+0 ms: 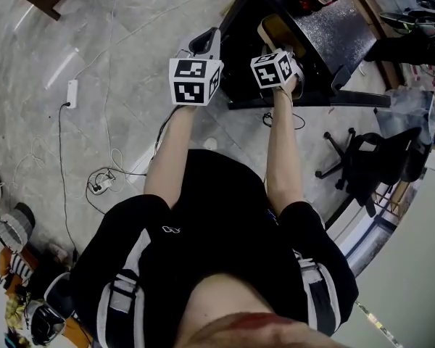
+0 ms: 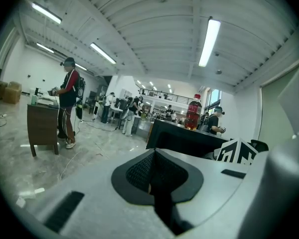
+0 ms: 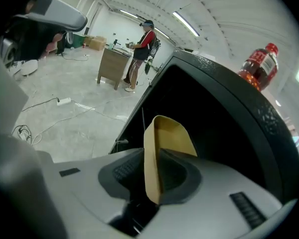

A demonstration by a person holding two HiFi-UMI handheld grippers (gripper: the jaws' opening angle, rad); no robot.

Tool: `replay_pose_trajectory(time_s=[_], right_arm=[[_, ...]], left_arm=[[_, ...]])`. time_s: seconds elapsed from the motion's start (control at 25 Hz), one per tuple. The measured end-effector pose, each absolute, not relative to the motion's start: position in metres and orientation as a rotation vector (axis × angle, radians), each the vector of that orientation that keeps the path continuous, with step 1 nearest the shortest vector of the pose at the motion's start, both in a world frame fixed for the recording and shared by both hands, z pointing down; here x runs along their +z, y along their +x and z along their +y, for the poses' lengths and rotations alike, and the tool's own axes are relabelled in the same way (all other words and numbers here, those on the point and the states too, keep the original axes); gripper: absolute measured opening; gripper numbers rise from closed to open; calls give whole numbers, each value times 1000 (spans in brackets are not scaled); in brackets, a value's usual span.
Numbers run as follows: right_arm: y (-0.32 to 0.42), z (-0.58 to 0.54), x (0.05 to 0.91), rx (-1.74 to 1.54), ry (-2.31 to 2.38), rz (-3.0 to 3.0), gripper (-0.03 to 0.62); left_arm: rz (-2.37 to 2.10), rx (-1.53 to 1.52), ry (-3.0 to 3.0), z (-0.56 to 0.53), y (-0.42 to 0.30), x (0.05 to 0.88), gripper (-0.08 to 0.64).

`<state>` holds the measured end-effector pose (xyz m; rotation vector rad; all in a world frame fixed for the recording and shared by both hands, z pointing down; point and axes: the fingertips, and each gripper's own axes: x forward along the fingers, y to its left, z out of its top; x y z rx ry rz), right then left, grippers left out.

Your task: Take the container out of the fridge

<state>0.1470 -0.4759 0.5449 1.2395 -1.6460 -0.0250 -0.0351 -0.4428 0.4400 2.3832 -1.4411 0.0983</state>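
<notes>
Right tool (image 3: 152,180) clamps container (image 3: 170,133) rim at fridge (image 3: 224,83) mouth; left tool (image 2: 157,178) closed, empty.

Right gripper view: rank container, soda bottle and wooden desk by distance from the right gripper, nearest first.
1. Container: clamped between the jaws of the right gripper.
2. Soda bottle: upper right, on top of the fridge.
3. Wooden desk: far back left, across the floor.

no readable text anywhere, red label on soda bottle (image 3: 259,63) illegible
</notes>
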Motion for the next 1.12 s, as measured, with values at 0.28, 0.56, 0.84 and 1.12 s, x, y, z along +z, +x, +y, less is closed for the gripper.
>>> replay_pose_trajectory(time_s=[0.28,0.56,0.84,1.12], right_arm=[[142,-469,542,-1,1273,-1682,27],[103,-449,514,85,1386,-1954,18],[75,-436,474,294,1527,-2305,18],[59,-418,438,425,1594,-2576,18]], left_arm=[[-1441,107,2395,-442,-36,435,11],[-1458,117,2401,-437,-38,432,11],[-1486,133,2406,-428,-41,428,10],[-1529,118,2426,-412,-46,416,11]])
